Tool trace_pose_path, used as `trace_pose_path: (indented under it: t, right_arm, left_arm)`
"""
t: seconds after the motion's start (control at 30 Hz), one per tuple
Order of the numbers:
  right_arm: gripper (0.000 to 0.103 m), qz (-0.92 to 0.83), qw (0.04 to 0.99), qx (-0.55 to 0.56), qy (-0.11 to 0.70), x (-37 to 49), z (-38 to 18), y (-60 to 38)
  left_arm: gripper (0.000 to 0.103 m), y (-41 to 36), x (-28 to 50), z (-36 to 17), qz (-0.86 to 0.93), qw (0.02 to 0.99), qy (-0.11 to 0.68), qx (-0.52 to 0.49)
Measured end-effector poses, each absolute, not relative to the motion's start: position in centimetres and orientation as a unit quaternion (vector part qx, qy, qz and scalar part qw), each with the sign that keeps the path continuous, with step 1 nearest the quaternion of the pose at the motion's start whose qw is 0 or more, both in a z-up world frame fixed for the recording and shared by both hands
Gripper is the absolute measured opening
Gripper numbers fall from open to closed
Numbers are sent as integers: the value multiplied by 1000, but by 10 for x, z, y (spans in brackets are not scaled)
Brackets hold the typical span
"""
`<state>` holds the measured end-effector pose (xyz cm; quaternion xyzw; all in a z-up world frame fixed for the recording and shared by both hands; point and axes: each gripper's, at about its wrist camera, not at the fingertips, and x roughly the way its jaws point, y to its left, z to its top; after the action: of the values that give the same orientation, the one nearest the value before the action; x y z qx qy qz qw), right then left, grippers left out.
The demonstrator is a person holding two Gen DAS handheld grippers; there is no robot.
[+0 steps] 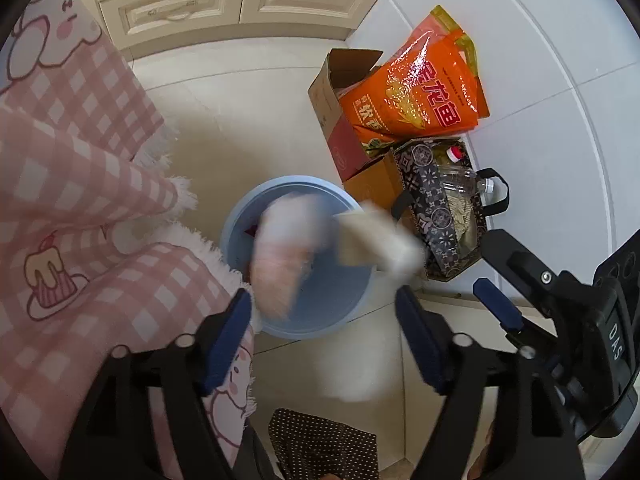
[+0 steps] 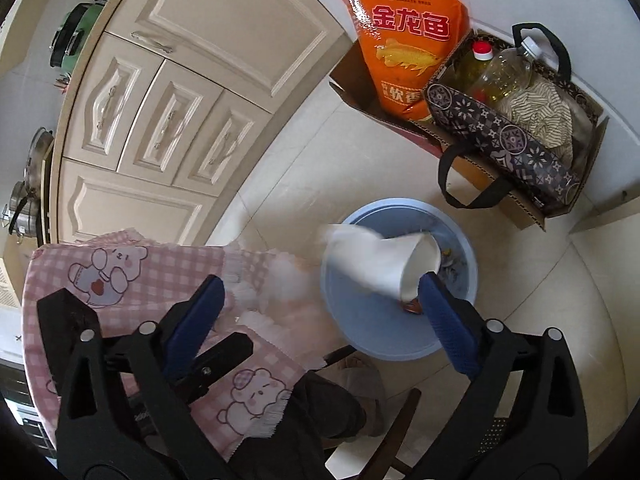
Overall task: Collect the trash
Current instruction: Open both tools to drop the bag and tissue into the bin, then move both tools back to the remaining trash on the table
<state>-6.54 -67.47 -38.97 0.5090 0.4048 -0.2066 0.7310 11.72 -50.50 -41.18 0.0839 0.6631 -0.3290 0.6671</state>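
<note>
Pale tiled floor; blue bin (image 2: pixel 400 280) below cream cabinets (image 2: pixel 168 112). Beside the bin, an orange bag (image 2: pixel 404 40) reads "金龙鱼". Both grippers, left (image 1: pixel 324 336) and right (image 2: pixel 320 320), are spread and pinch nothing.

Cream tiled floor (image 2: pixel 304 184), blue plastic bin (image 2: pixel 400 340) standing on it, open cardboard box (image 1: pixel 332 108) and patterned tote bag (image 2: pixel 500 140) nearby, against white wall.

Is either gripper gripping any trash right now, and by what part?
Neither. Both grippers stand open; the white cup and a blurred pink-white piece are loose above the blue bin.
</note>
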Motion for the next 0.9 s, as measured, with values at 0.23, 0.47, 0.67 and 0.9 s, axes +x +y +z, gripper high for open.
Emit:
trace_pose_path:
  t: [0.23,0.47,0.67,0.9]
  right_arm:
    - [97,-227,741,491,399,-78,-373,-674]
    - [97,-221,761,469,390,-80,-343,-667]
    - [97,-219,788,442,368,-79,-301,-656]
    - [97,-198,828,405,335,-69,-238,-634]
  left_arm:
    - [81,-503,110,-386,-333,689,636,96]
    - [85,-498,96,-350,-352,711,599,108]
    - [85,-481,85,-301,-364,743,551,106]
    - [85,-447,73,-230,-377,789,476,94]
